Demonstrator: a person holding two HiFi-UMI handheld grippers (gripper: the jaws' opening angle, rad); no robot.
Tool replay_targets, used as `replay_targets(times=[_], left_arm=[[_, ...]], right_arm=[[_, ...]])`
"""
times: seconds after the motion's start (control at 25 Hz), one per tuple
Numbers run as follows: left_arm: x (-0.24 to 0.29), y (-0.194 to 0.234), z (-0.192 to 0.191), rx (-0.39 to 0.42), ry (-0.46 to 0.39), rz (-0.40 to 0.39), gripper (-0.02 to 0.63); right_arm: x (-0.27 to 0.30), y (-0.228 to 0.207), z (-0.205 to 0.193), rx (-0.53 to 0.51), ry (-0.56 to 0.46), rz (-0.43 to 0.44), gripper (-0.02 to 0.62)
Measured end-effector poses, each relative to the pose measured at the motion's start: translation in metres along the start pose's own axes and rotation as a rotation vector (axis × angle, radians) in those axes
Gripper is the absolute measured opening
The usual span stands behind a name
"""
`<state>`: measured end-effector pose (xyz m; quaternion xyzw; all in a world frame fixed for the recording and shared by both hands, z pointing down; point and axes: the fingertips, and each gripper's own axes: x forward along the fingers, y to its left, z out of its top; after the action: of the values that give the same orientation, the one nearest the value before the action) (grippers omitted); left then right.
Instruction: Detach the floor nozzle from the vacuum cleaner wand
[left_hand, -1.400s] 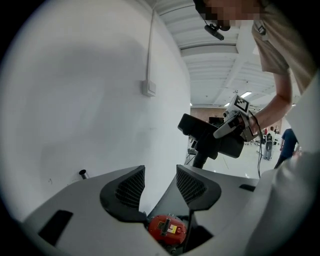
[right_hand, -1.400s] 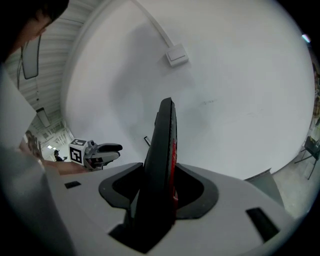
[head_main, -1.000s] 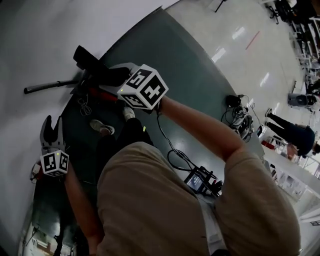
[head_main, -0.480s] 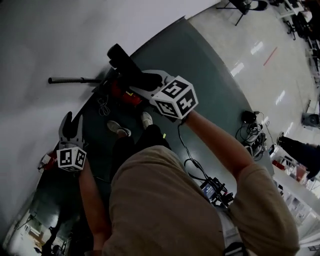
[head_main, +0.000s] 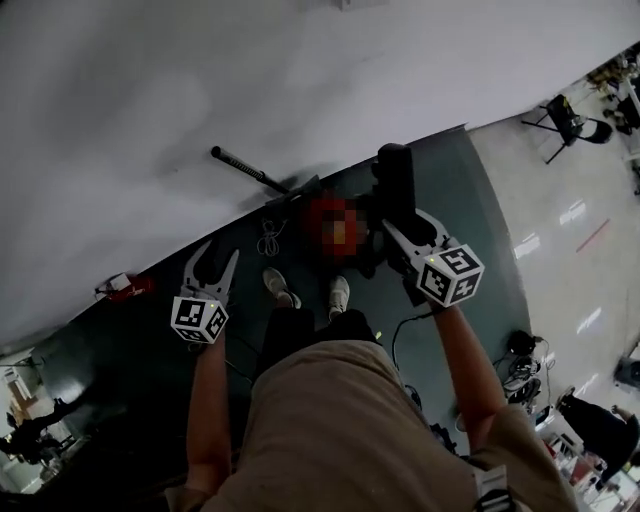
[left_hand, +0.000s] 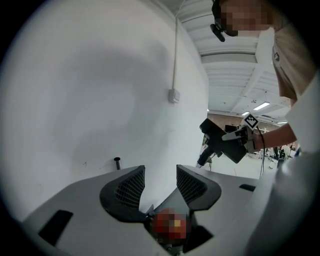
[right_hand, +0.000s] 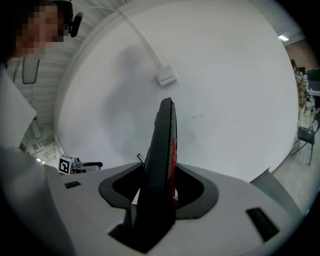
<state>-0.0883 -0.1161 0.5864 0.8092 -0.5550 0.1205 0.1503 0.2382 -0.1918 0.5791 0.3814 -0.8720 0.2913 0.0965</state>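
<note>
In the head view my right gripper (head_main: 412, 224) is shut on the black floor nozzle (head_main: 394, 180) and holds it up off the floor. The right gripper view shows the nozzle (right_hand: 162, 150), with a red strip on it, upright between the jaws of that gripper (right_hand: 160, 176). A thin black wand (head_main: 245, 168) lies on the floor by the white wall, apart from the nozzle. The left gripper (head_main: 217, 256) hangs open with nothing in it. In its own view the left gripper (left_hand: 159, 175) faces the wall, with the held nozzle (left_hand: 222, 145) at the right.
My two shoes (head_main: 281, 289) stand on a dark green mat (head_main: 480, 230). A coiled cable (head_main: 268, 240) lies by the wall. A small red and white item (head_main: 126, 287) sits at the left. More cables (head_main: 520, 368) and a chair (head_main: 570, 105) are on the right.
The head view has swung round. The right gripper has carried the nozzle to the right, away from the wand. My left gripper has moved towards the middle and stays open.
</note>
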Motion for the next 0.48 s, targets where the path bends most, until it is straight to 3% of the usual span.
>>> replay_targets(times=[0.24,0.48], left_arm=[[-0.019,0.026,-0.003,-0.014,-0.005,0.049,0.207],[-0.027,0.038,0.002,0.017,-0.023,0.027,0.207]], right_arm=[[0.014,-0.006,0.000,0.000,0.005,-0.023,0.201],[0.018,0.013,0.009,-0.030,-0.015,-0.046,0.201]])
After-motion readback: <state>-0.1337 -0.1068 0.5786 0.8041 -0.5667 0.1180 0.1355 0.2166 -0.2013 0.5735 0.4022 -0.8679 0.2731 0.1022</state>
